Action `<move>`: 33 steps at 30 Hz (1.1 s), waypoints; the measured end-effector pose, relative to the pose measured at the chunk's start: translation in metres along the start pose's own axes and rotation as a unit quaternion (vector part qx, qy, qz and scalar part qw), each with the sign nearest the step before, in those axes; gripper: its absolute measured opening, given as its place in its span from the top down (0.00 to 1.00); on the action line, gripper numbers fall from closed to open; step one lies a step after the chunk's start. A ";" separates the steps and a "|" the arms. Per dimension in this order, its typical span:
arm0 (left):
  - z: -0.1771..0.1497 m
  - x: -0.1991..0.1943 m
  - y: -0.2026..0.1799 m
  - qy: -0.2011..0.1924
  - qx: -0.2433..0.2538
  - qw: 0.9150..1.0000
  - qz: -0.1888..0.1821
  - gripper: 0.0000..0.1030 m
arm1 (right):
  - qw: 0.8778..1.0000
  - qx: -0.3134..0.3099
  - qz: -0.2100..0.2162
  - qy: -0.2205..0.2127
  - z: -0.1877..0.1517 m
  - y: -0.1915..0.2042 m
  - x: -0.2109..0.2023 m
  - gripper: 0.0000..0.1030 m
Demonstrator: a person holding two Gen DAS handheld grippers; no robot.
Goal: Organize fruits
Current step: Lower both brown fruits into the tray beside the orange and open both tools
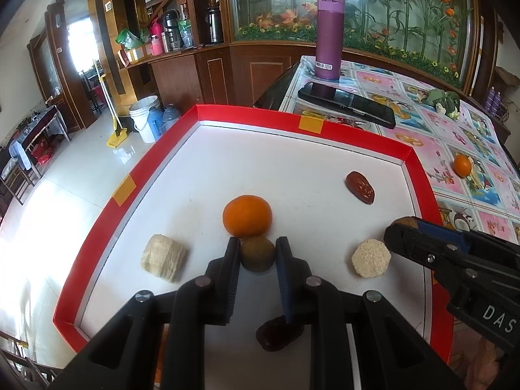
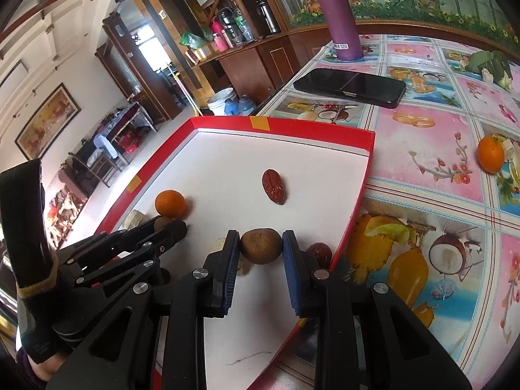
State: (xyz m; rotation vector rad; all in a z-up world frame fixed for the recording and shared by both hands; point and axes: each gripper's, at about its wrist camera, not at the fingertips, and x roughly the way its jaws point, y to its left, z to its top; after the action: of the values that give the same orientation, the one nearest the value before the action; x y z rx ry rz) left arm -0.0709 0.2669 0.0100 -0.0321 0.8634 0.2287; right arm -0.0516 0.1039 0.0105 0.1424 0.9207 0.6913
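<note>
A red-rimmed white tray (image 1: pixel 357 136) holds an orange (image 1: pixel 247 216), a red date (image 1: pixel 360 187), a pale ridged piece (image 1: pixel 163 257), a sesame ball (image 1: pixel 371 258) and a dark date (image 1: pixel 276 333). My left gripper (image 1: pixel 258 253) is shut on a brown round fruit (image 1: pixel 257 253) that touches the orange. My right gripper (image 2: pixel 261 247) is shut on another brown round fruit (image 2: pixel 261 246) above the tray's (image 2: pixel 325 133) right side; it shows in the left wrist view (image 1: pixel 409 234) beside the sesame ball. Another red date (image 2: pixel 320 253) lies by the tray's right wall.
A second orange (image 1: pixel 462 165) lies on the flowered tablecloth (image 2: pixel 438 149) right of the tray. A black phone (image 1: pixel 346 104) and a purple flask (image 1: pixel 328 37) stand beyond the tray. Green leafy stuff (image 1: pixel 445 99) lies far right. The table's left edge drops to the floor.
</note>
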 end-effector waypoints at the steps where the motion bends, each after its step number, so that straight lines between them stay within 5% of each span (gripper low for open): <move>1: 0.000 0.000 0.000 0.000 0.000 1.000 0.000 0.76 | 1.000 -0.001 -0.004 0.000 0.001 0.001 0.002 0.75; 9: 0.002 0.002 0.002 0.003 -0.003 1.000 0.002 0.76 | 0.999 -0.026 -0.015 0.015 0.008 0.004 0.014 0.75; 14: 0.001 0.001 0.006 0.004 -0.011 1.000 0.010 0.65 | 1.000 -0.020 0.005 0.021 0.009 0.001 0.013 0.70; 20: -0.002 -0.002 0.009 0.005 -0.019 1.000 0.009 0.65 | 0.999 0.003 0.032 0.003 0.011 -0.004 0.001 0.70; 25: -0.005 -0.005 0.004 0.007 -0.018 1.000 0.015 0.42 | 0.999 0.008 0.044 -0.019 0.011 -0.006 -0.010 0.70; 27: -0.005 -0.007 0.002 0.003 -0.015 1.000 0.027 0.22 | 0.999 0.011 0.043 -0.023 0.012 -0.009 -0.014 0.70; 33: -0.005 -0.014 -0.007 -0.006 0.000 0.999 0.049 0.07 | 0.999 0.009 0.022 -0.035 0.013 -0.018 -0.022 0.70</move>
State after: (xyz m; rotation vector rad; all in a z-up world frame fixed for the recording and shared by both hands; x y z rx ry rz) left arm -0.0818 0.2572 0.0168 0.0122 0.8543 0.3197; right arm -0.0418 0.0789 0.0259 0.2019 0.8596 0.7156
